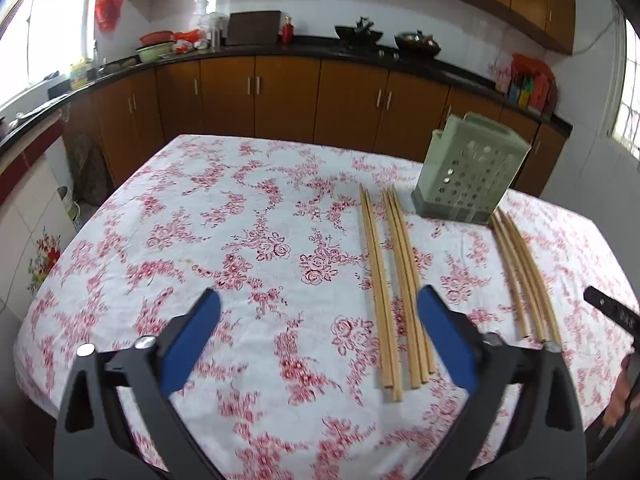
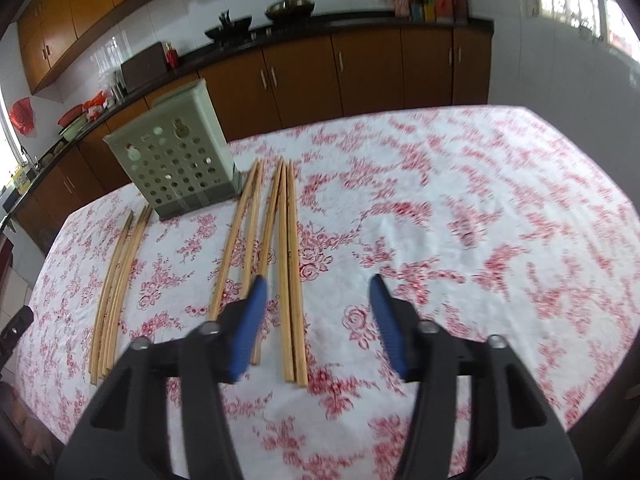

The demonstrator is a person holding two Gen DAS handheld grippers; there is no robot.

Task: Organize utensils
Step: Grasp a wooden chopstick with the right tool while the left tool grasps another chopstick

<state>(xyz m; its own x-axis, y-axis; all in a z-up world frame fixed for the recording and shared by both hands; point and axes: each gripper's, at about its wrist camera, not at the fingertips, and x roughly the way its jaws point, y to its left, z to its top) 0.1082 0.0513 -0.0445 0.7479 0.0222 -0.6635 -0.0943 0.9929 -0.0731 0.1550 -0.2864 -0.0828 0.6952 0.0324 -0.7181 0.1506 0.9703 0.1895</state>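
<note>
Several wooden chopsticks lie in groups on the floral tablecloth. In the left wrist view a left pair (image 1: 378, 292), a middle bundle (image 1: 406, 280) and a right bundle (image 1: 522, 276) lie in front of a green perforated utensil holder (image 1: 470, 172). My left gripper (image 1: 320, 312) is open and empty, above the cloth left of the chopsticks. In the right wrist view the holder (image 2: 176, 160) stands at the back left, with one bundle (image 2: 116, 280) left, one (image 2: 244, 236) in the middle and one (image 2: 291, 272) right. My right gripper (image 2: 318, 298) is open and empty over the right bundle's near ends.
The table (image 1: 160, 240) carries a red-and-white floral cloth. Behind it run brown kitchen cabinets (image 1: 288, 96) with a black counter holding pans and bowls. The right gripper's body shows at the right edge of the left wrist view (image 1: 612, 312). The table's right half (image 2: 480, 220) is bare cloth.
</note>
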